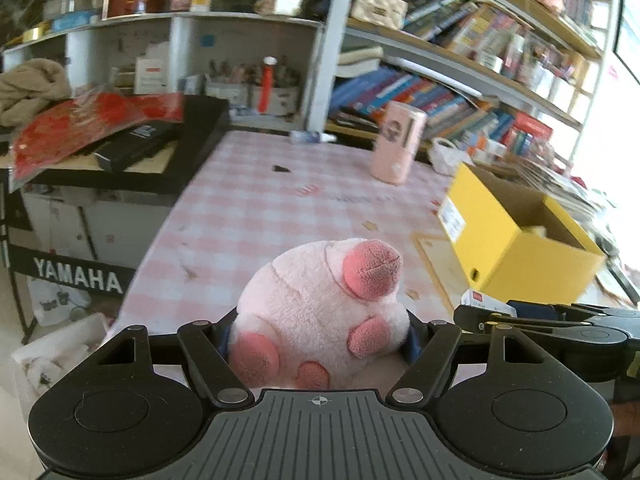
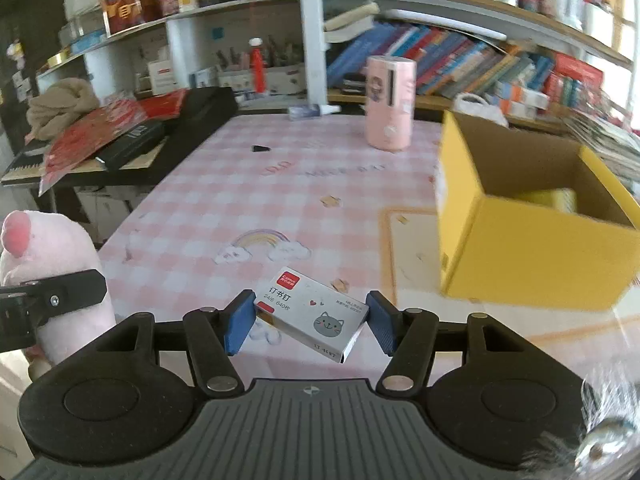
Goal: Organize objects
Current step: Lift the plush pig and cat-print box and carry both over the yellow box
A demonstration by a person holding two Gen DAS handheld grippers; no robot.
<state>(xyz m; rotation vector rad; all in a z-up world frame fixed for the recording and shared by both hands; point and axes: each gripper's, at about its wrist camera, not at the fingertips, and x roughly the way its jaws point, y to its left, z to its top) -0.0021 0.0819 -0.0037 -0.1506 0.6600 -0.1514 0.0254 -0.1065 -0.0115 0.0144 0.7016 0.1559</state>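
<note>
My left gripper (image 1: 318,334) is shut on a pink plush pig (image 1: 320,312), held above the near end of the pink checked table (image 1: 248,216). The pig also shows at the left edge of the right wrist view (image 2: 48,248). My right gripper (image 2: 310,318) is shut on a small white staple box (image 2: 310,316) with a cat drawing, held tilted above the table. The box's corner shows in the left wrist view (image 1: 486,302). An open yellow cardboard box (image 2: 532,248) stands on the table to the right, also in the left wrist view (image 1: 516,236), with something yellow inside.
A pink cylindrical container (image 2: 390,104) stands at the table's far end. A small black piece (image 2: 261,148) and a tube (image 2: 312,111) lie farther back. A black keyboard stand with red papers (image 1: 96,128) is on the left. Bookshelves (image 2: 460,56) line the back.
</note>
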